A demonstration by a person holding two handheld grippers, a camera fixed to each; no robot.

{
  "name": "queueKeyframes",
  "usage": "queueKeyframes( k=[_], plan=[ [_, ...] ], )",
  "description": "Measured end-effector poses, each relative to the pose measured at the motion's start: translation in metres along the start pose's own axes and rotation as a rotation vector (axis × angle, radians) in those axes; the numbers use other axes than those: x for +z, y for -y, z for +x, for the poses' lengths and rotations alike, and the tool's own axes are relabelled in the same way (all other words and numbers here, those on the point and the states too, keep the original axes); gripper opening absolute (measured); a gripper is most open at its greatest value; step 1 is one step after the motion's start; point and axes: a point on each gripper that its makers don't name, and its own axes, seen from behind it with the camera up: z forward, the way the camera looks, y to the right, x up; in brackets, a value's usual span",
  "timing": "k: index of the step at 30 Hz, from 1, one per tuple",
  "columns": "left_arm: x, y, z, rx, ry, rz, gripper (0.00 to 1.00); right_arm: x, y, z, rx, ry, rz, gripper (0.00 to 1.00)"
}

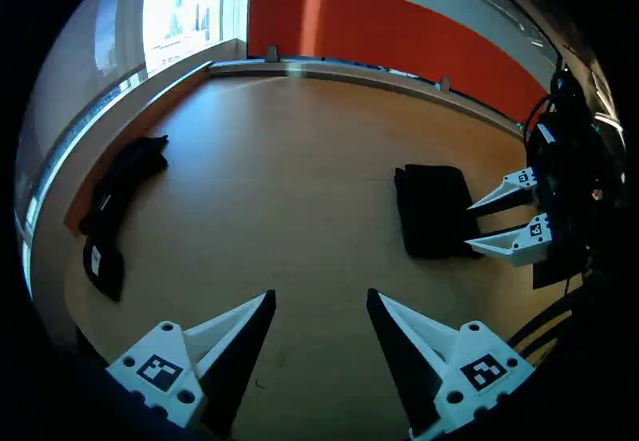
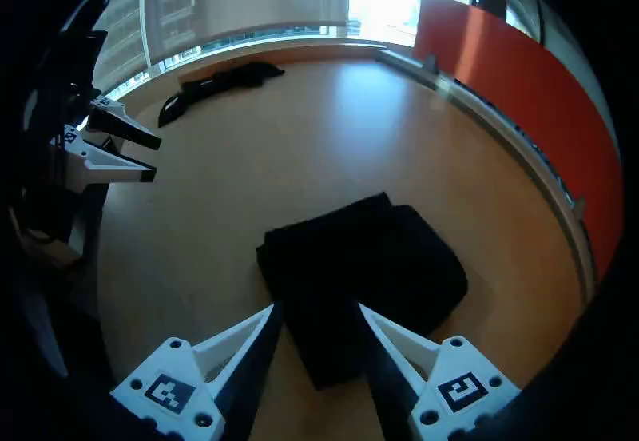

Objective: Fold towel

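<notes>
Right gripper (image 2: 317, 307), jaws wide, hangs at the near edge of the folded black towel (image 2: 375, 265) lying straight ahead on the table (image 1: 303, 145). Left gripper (image 1: 321, 292), also spread, is well apart, so the right looks better placed.

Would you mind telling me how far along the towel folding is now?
Done: the black towel lies folded in a compact rectangle on the wooden table. In hand: nothing; the right tongs hover open at its near edge, the left tongs open over bare wood. Left: perhaps the crumpled dark cloth at the table's far edge.
</notes>
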Motion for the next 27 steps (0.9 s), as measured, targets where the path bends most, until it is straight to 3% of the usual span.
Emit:
queueKeyframes(
  k=[12, 27],
  plan=[
    [0.001, -0.001, 0.000, 0.015, 0.004, -0.004, 0.84, -0.018, -0.009, -0.036, 0.066, 0.031, -0.047, 0.63],
    [0.002, -0.003, 0.000, 0.015, 0.008, -0.008, 0.84, -0.017, -0.008, -0.062, 0.100, 0.070, -0.065, 0.63]
  ],
)
